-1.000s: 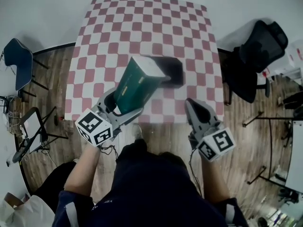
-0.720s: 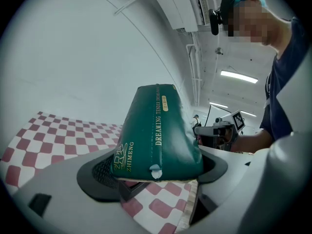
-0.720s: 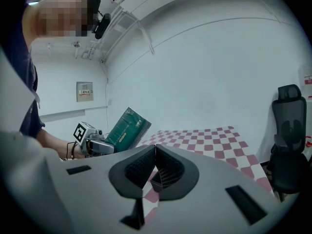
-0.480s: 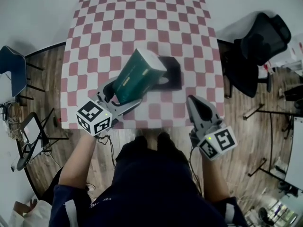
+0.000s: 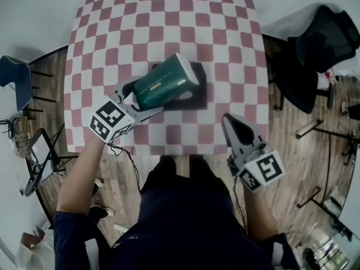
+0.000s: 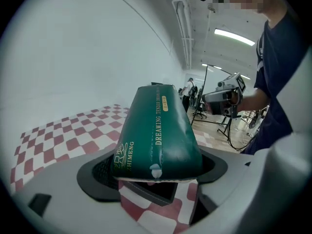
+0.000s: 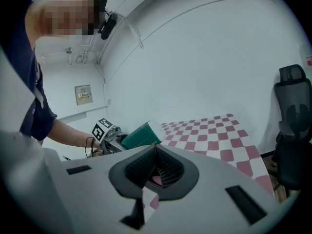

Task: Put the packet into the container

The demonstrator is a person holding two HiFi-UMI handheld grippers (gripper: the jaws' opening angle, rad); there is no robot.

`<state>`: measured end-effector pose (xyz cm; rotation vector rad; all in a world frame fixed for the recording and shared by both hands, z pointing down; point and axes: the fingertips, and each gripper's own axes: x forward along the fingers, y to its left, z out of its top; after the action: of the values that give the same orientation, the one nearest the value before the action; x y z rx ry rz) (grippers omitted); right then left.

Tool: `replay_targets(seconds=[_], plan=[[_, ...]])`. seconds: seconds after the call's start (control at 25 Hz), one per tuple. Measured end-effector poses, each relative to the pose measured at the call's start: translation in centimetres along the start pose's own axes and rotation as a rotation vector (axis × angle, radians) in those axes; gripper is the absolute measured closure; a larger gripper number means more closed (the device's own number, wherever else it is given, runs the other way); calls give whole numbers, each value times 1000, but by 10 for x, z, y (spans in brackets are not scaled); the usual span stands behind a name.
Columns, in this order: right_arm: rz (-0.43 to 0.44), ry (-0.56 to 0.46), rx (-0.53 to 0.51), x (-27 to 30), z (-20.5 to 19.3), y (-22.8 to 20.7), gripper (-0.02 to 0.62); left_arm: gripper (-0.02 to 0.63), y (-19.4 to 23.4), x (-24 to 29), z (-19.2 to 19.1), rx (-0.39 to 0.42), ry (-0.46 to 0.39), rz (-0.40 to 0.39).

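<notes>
Swinging round now: the glossy dark green packet with gold lettering (image 5: 164,83) runs lengthwise from the left gripper (image 5: 135,99) up and rightward. Its pale far end leads over the black rectangular container (image 5: 198,84) on the red-and-white checkered table (image 5: 169,16). A second ago it pointed more steeply away, nearer the table's edge. The left jaws clamp its near end. It's plump and smooth, with a small white scuff by the seam. The right gripper (image 5: 237,129) hangs at the near edge, jaws pressed together on nothing.
</notes>
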<state>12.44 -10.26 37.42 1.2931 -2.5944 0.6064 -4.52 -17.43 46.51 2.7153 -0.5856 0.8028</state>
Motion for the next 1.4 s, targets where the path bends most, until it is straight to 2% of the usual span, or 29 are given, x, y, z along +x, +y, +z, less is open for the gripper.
replay_targets(seconds=[0.12, 0.48, 0.72, 1.0, 1.24, 1.4], plan=[[-1, 14, 28, -1, -10, -15, 583, 153, 3, 19, -10, 57, 81, -26], [-11, 34, 87, -5, -35, -42, 583, 153, 6, 51, -39, 328, 336, -80], [-10, 47, 120, -8, -49, -48, 583, 152, 2, 64, -49, 449, 461, -108], [-3, 54, 152, -11, -64, -52, 583, 152, -2, 73, -64, 538, 633, -84], [13, 62, 159, -11, -70, -55, 583, 152, 1, 83, -73, 540, 723, -60], [24, 73, 154, -10, -72, -57, 583, 152, 2, 84, -78, 570, 799, -58]])
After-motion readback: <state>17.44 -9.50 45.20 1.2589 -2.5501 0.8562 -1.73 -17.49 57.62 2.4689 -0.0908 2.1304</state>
